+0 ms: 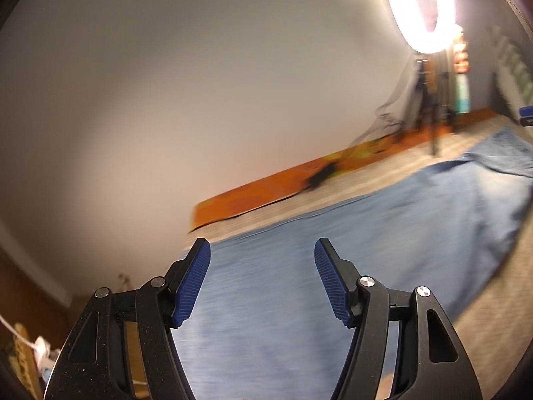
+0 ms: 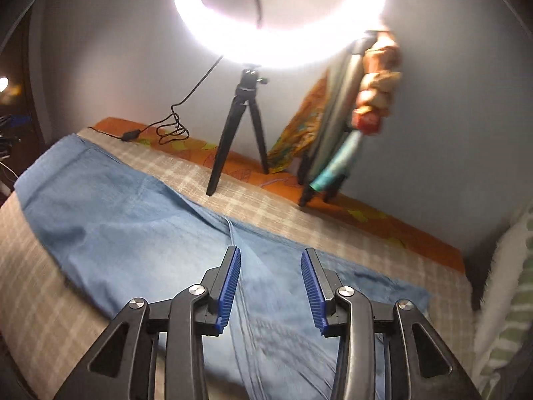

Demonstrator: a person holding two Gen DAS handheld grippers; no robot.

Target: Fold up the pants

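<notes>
Checked beige bedcover (image 2: 253, 196) against a pale wall; lit ring lamp (image 2: 279, 16) on a black tripod (image 2: 240, 126) beyond the right gripper (image 2: 270, 286). Blue pants (image 2: 133, 226) spread flat, beneath and ahead of both grippers. Left gripper (image 1: 262, 283): jaws wide apart, empty. Right gripper: jaws moderately parted, empty, clear of the cloth.
</notes>
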